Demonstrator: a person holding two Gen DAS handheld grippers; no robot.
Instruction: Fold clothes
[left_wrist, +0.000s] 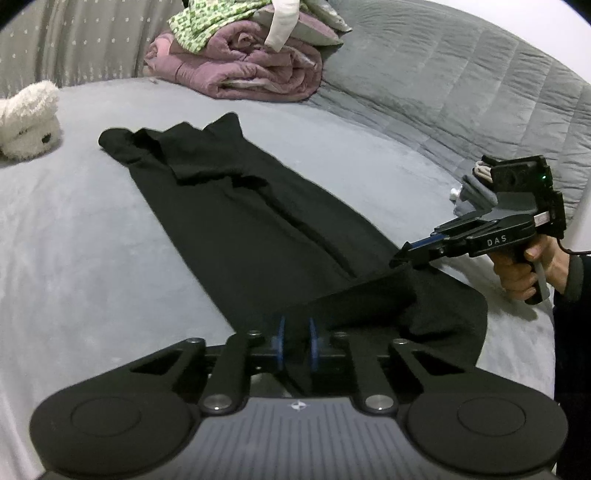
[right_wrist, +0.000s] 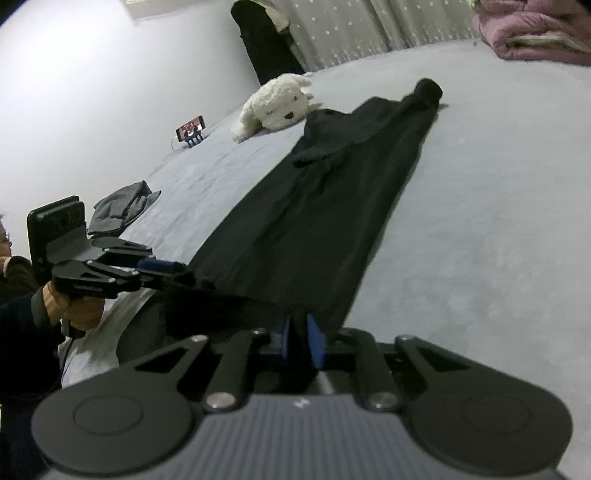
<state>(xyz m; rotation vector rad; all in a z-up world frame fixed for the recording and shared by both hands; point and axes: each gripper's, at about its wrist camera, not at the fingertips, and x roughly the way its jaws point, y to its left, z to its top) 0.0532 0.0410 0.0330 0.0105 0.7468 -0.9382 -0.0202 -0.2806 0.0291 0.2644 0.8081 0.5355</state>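
Left gripper (left_wrist: 295, 341): blue pads closed on the near hem of the black garment (left_wrist: 236, 221), cloth pinched between them. Right gripper (right_wrist: 301, 341): likewise clamped on the same near edge, at the opposite corner; seen from the left wrist view, its tip (left_wrist: 400, 260) bites the lifted cloth.

Black garment: lies on the grey bed cover (left_wrist: 92, 240), already narrowed lengthwise into a long strip, with sleeves or flaps laid inward at the far end. Near edge raised off the bed between the two grippers; the rest lies flat.

Handling, judged: light, limp knit; drapes and sags between grips, no stiffness, likely to slide little on the plush cover. Best held at the two hem corners, as now.

Orientation: long axis runs away from the person toward the plush toy (right_wrist: 277, 105) and rolled pink blanket (left_wrist: 255, 66).
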